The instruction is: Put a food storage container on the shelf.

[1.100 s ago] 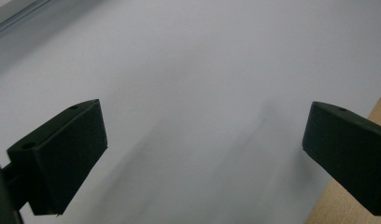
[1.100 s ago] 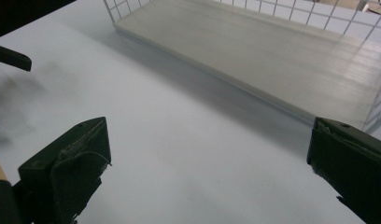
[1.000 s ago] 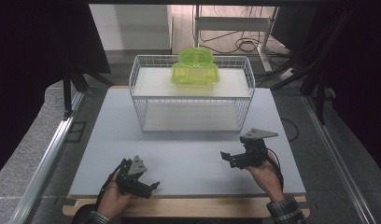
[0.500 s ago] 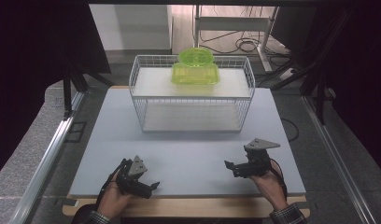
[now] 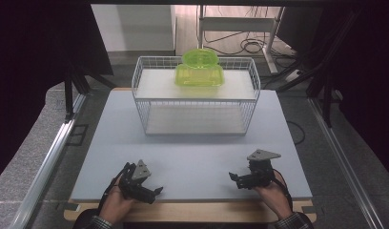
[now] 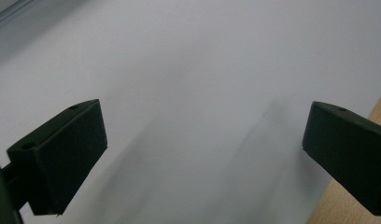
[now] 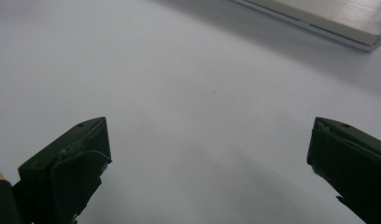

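Note:
A white wire basket rack [image 5: 195,98] stands at the far middle of the grey table mat [image 5: 192,157]. On its upper shelf sit a lime-green translucent container [image 5: 199,76] and a round green lid [image 5: 200,57] behind it. My left gripper [image 5: 154,191] rests near the mat's front left edge, open, with nothing between its jaws [image 6: 202,154]. My right gripper [image 5: 233,177] lies near the front right, also open and empty [image 7: 207,158]. Both are far from the rack.
A wooden board edge [image 5: 192,212] runs along the front of the mat. Metal rails [image 5: 45,167] flank the table on both sides. A pale slab [image 7: 328,18] lies at the top right of the right gripper view. Cables [image 5: 250,45] lie on the floor behind.
My right gripper has dropped toward the mat and come nearer the front edge. The left gripper has stayed in place.

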